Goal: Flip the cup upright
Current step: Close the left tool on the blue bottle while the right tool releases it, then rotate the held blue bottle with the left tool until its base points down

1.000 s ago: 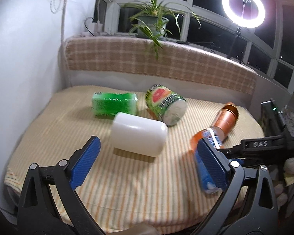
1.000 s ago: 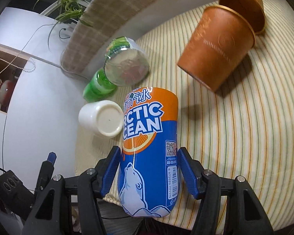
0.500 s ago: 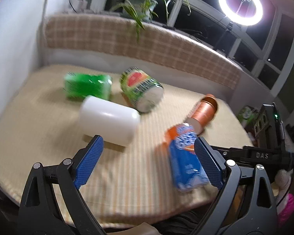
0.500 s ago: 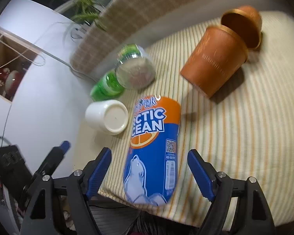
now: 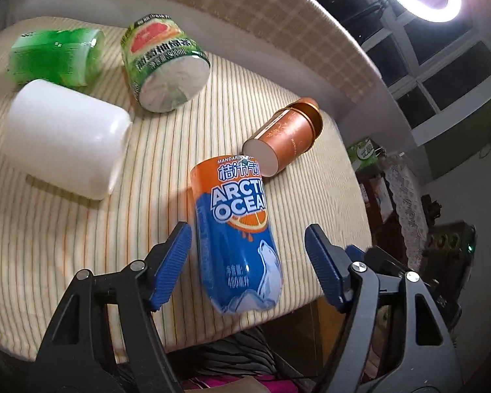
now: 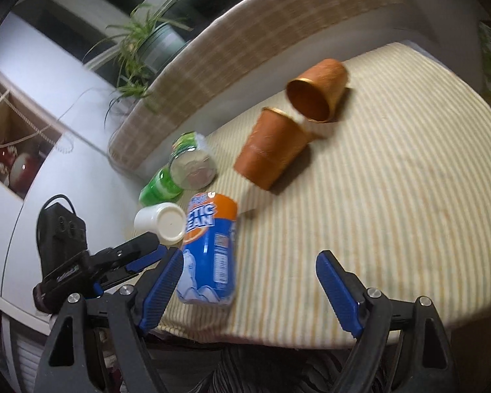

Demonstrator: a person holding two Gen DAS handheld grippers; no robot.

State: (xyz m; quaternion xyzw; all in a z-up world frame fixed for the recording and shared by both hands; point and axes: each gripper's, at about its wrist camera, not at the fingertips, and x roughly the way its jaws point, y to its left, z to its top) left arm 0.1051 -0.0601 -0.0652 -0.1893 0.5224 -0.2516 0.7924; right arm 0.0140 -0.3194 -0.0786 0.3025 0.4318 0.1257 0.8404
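A blue and orange "Arctic Ocean" cup lies on its side near the front edge of the striped table; it also shows in the right wrist view. My left gripper is open and straddles the cup without touching it. My right gripper is open and empty, with the cup just inside its left finger. The left gripper's body shows at the left of the right wrist view.
Other cups lie on their sides: a white one, a green one, a grapefruit-label one and two copper ones. A checked cushion lines the back. The table's front edge is close.
The right gripper let go of the blue cup, opened and pulled back to the right. The left gripper swung right and closed in until its open jaws straddle the blue cup.
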